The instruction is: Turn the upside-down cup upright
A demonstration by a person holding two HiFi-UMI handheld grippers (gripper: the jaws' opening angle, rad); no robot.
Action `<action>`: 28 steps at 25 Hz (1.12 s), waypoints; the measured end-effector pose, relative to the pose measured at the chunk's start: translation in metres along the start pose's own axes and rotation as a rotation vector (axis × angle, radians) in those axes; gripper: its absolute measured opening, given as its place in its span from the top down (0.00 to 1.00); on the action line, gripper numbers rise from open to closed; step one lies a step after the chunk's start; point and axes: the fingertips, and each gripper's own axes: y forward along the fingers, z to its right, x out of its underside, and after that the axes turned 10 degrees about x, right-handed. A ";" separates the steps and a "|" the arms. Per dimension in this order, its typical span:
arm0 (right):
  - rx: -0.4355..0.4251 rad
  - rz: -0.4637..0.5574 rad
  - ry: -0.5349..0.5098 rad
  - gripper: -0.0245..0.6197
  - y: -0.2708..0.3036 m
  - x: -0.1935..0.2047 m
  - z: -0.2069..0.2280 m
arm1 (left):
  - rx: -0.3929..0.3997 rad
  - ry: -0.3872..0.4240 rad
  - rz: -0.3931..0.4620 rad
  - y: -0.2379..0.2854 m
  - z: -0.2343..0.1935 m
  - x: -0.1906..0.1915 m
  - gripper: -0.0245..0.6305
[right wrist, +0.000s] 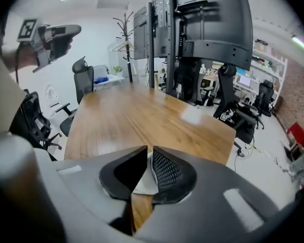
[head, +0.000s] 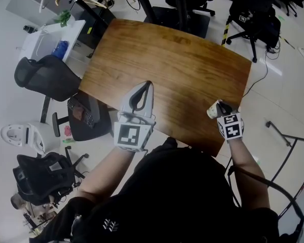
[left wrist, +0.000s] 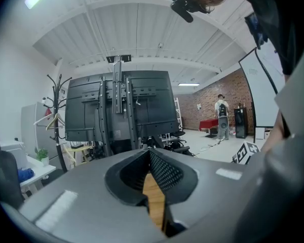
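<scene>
While the left gripper point(head: 148, 87) hovers over the near middle of the table point(head: 192, 59) with its fingers closed on nothing, it plays no part and poses little risk unless it drifts right into the work. Further right, the paper cup point(head: 213, 109) is at the table's near right edge, tilted, its mouth seemingly toward the left, so it is neither upside down nor yet upright; whether it touches the wood I cannot tell. The right gripper point(head: 221, 105) holds it, fingers pinched on a thin strip of the white wall. That hold looks like the weak point: soft paper may crumple or slide out as the wrist rolls, and this close to the edge a dropped cup would likely fall to the floor point(head: 289, 100). Setting it down while tilted could also tip it over
</scene>
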 end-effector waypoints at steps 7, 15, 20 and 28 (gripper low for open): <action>-0.028 0.034 -0.138 0.94 -0.004 -0.013 -0.026 | 0.002 0.002 0.001 0.000 0.002 -0.001 0.96; -0.024 0.042 -0.185 0.94 0.000 0.001 -0.045 | -0.002 0.008 -0.009 -0.004 0.000 0.003 0.96; -0.007 0.086 -0.142 0.93 -0.005 -0.007 -0.046 | 0.024 0.003 -0.016 -0.001 0.000 0.009 0.96; 0.036 0.160 -0.147 0.96 -0.038 -0.019 -0.037 | 0.155 -0.028 0.005 0.040 0.035 0.021 0.96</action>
